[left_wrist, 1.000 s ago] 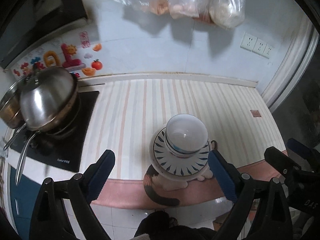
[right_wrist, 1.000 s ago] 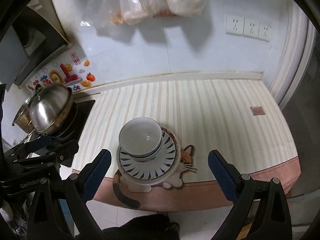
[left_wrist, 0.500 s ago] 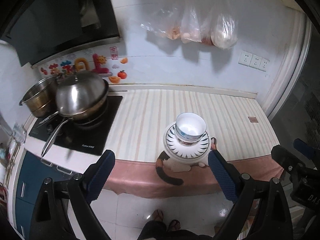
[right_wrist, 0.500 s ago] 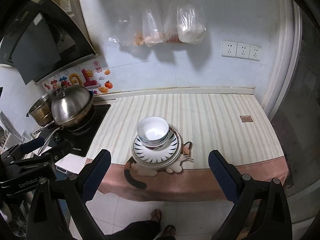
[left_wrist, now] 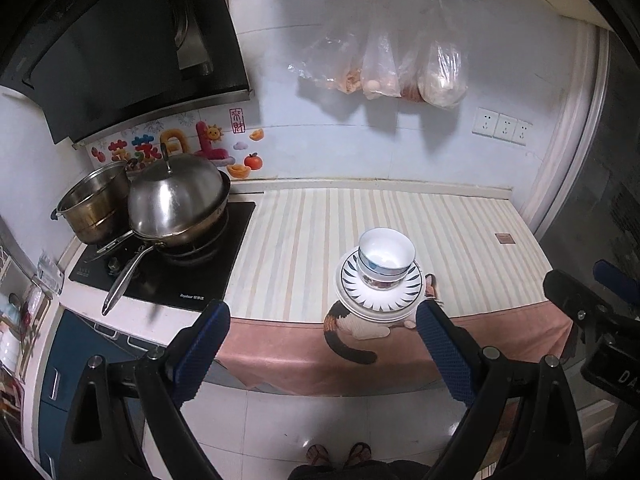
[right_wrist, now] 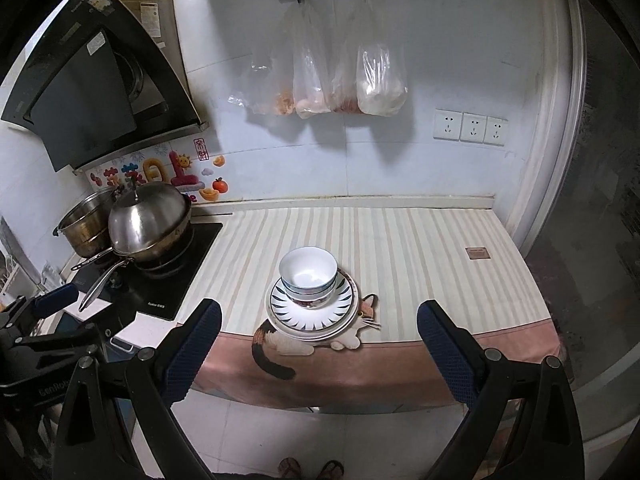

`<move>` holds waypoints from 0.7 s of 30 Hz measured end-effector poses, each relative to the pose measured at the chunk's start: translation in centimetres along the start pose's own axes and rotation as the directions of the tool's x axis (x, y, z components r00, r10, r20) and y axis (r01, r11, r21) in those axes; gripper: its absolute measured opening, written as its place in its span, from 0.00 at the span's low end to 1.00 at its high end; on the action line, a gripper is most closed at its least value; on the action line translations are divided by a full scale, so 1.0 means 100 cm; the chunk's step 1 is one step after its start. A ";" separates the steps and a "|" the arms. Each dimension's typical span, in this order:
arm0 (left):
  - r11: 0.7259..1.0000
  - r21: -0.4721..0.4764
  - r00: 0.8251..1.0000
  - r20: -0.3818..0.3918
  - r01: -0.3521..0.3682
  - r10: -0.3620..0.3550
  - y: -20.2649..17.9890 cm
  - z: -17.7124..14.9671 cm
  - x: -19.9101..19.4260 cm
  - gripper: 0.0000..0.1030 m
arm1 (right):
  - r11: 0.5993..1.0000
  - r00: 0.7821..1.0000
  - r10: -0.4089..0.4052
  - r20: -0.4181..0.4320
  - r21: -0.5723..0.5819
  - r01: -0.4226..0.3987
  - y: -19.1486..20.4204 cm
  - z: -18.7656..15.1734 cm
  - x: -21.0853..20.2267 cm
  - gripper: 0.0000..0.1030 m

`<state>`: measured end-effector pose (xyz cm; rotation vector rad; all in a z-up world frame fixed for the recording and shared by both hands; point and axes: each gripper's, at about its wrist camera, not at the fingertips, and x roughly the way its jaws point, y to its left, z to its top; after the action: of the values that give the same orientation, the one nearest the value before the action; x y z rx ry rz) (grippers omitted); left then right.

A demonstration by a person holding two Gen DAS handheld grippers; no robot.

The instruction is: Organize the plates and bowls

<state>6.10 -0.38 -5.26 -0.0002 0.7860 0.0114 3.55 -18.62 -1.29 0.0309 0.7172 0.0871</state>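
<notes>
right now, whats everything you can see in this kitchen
bowls: stack, count unclear, white with blue bands, on the plates
plates: stack, white, top one dark-striped, counter front edge
counter cloth: one, striped with pink hem and cat print
lidded wok: one, steel, on the black hob
pot: one, steel, behind the wok
range hood: one, black, upper left
plastic bags: several, clear, hanging on the wall
sockets: three, white, wall right
left tool: open, empty
right tool: open, empty
feet: two, in sandals, on the floor

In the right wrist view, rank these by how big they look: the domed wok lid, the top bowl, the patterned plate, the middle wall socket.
1. Patterned plate and wok lid: similar, too close to rank.
2. Top bowl.
3. Middle wall socket, though it is farthest from the camera.
</notes>
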 end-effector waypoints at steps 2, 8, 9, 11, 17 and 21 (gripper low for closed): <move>1.000 -0.001 1.000 0.008 -0.004 0.004 0.001 -0.001 -0.002 0.93 | 1.000 1.000 0.002 -0.002 0.002 -0.002 0.001 -0.001 -0.001 0.97; 1.000 -0.007 1.000 0.015 0.003 -0.003 0.003 -0.001 -0.006 0.93 | 1.000 1.000 -0.007 -0.004 0.008 0.007 0.001 -0.002 -0.002 0.97; 1.000 -0.007 1.000 0.016 0.005 -0.005 0.004 -0.002 -0.007 0.93 | 1.000 1.000 -0.009 -0.002 0.007 0.009 0.001 -0.003 -0.002 0.97; 1.000 -0.006 1.000 0.017 0.009 -0.009 0.004 -0.002 -0.008 0.93 | 1.000 1.000 -0.014 0.000 0.008 0.014 0.000 -0.003 -0.002 0.97; 1.000 -0.007 1.000 0.023 0.017 -0.016 0.004 -0.002 -0.011 0.93 | 1.000 1.000 -0.022 -0.001 0.013 0.022 -0.003 -0.004 -0.003 0.98; 1.000 -0.009 0.999 0.029 0.019 -0.018 0.005 -0.001 -0.013 0.93 | 0.999 1.000 -0.030 -0.001 0.016 0.030 -0.004 -0.004 -0.003 0.98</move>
<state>5.11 0.10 -4.44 -0.0160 0.7574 -0.0025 3.08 -19.06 -1.45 0.0353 0.7194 0.0527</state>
